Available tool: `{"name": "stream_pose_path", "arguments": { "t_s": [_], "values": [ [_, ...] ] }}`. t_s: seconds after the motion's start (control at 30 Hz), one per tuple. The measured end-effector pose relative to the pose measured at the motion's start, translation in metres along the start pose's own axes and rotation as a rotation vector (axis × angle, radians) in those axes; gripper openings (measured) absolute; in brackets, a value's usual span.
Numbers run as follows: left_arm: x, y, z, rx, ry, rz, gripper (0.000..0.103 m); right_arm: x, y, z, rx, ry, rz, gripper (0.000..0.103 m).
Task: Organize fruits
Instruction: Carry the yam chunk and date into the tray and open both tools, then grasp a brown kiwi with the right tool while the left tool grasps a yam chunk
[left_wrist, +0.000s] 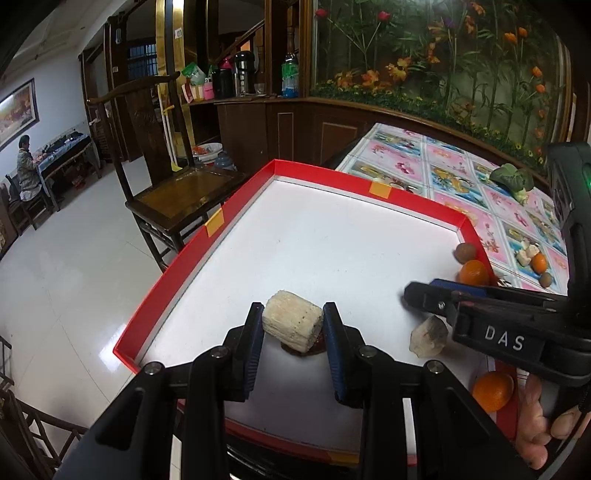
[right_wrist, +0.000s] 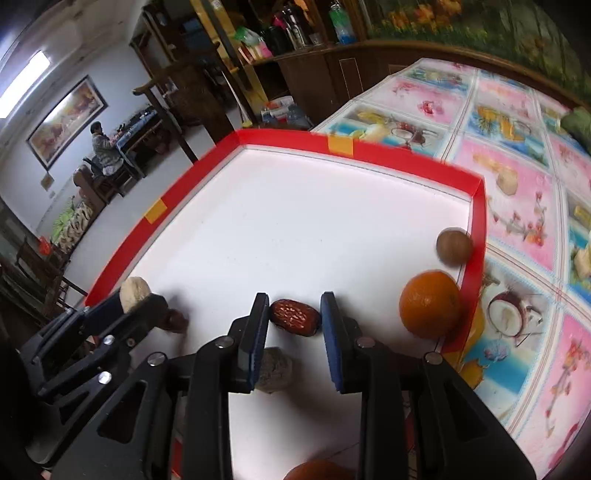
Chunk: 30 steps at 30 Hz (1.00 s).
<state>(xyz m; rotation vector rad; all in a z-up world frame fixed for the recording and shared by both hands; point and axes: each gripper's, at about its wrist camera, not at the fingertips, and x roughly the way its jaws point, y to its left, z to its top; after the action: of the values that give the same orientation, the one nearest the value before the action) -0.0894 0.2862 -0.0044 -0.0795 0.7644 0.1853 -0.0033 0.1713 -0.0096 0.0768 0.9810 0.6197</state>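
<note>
Fingers (left_wrist: 257, 325) of the left gripper (left_wrist: 292, 322) pinch a ribbed pale cylinder (left_wrist: 292, 325), right gripper's (right_wrist: 294, 314) spread beside a wrinkled date (right_wrist: 294, 316) (glossy).

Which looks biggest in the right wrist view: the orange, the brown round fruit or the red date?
1. orange
2. red date and brown round fruit look about alike; the date lies nearer the camera, so I won't rank them.

home dining room, wooden chair (left_wrist: 173, 184), floral tablecloth (left_wrist: 461, 177)

Red date (right_wrist: 294, 316) between right tongs (right_wrist: 294, 314) — ungripped
</note>
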Motion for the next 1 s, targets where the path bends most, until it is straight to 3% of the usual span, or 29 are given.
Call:
{"name": "stream_pose_path", "arguments": {
  "t_s": [0.13, 0.23, 0.43, 0.6, 0.73, 0.87, 1.0],
  "values": [
    [0.001, -0.002, 0.002, 0.001, 0.013, 0.016, 0.043, 0.000, 0.000, 0.001, -0.017, 0.014, -0.009, 0.032],
    [-0.006, -0.001, 0.001, 0.000, -0.005, 0.017, 0.047, -0.004, -0.002, 0.000, -0.007, 0.015, 0.014, 0.041],
    [-0.023, -0.010, 0.006, 0.012, -0.044, -0.014, 0.050, -0.049, -0.024, -0.004, 0.009, -0.120, 0.031, 0.047],
    [-0.044, -0.035, 0.007, 0.071, -0.085, -0.083, 0.052, -0.098, -0.080, -0.016, 0.061, -0.200, -0.043, 0.049],
    [-0.056, -0.060, 0.010, 0.126, -0.102, -0.138, 0.056, -0.141, -0.144, -0.035, 0.112, -0.234, -0.197, 0.049],
    [-0.059, -0.085, 0.015, 0.169, -0.091, -0.190, 0.059, -0.161, -0.193, -0.051, 0.166, -0.215, -0.278, 0.049],
    [-0.062, -0.109, 0.021, 0.197, -0.071, -0.234, 0.059, -0.157, -0.212, -0.052, 0.135, -0.160, -0.334, 0.048]
  ]
}}
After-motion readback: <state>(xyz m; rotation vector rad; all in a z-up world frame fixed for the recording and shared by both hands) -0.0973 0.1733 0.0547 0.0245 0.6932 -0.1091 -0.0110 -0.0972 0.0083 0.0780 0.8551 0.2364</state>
